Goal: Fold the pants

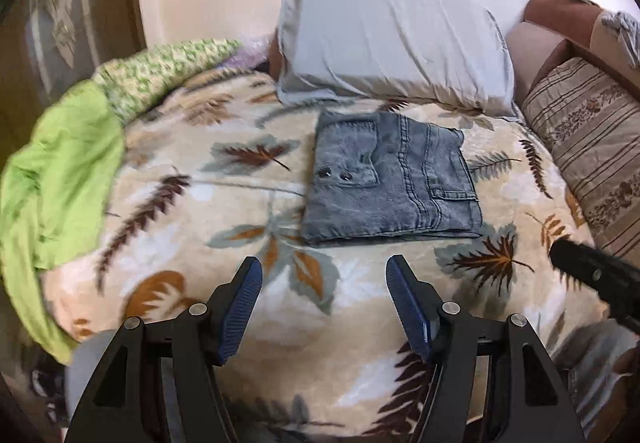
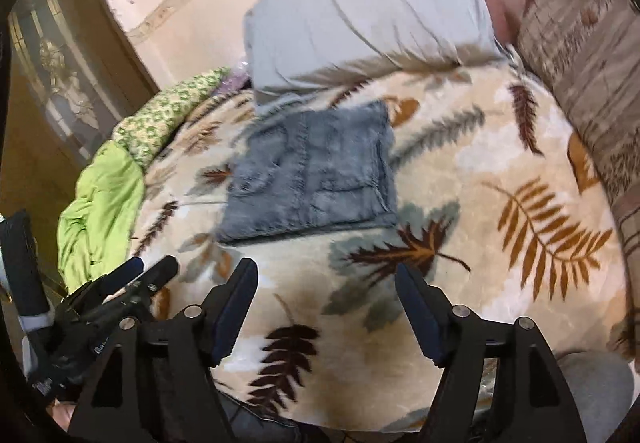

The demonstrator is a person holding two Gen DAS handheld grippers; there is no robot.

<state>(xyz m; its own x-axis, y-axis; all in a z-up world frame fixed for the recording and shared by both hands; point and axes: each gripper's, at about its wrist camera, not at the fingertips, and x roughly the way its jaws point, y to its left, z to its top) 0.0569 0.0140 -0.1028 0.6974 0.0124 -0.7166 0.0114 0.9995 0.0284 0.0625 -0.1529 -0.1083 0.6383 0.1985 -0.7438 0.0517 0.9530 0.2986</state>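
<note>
A pair of grey-blue jeans [image 1: 390, 177] lies folded into a compact rectangle on the leaf-patterned blanket [image 1: 200, 211], just in front of the pillow. It also shows, blurred, in the right wrist view [image 2: 312, 171]. My left gripper [image 1: 324, 271] is open and empty, held above the blanket a short way in front of the jeans. My right gripper [image 2: 326, 275] is open and empty, also in front of the jeans and apart from them. The right gripper's tip shows at the right edge of the left wrist view [image 1: 592, 271]. The left gripper shows at the lower left of the right wrist view [image 2: 132, 279].
A grey pillow [image 1: 392, 47] leans against the wall behind the jeans. A green cloth [image 1: 64, 183] and a green floral cloth [image 1: 160, 75] lie at the bed's left edge. A striped patterned cushion [image 1: 592, 147] stands on the right. A wooden door [image 2: 52, 83] is on the left.
</note>
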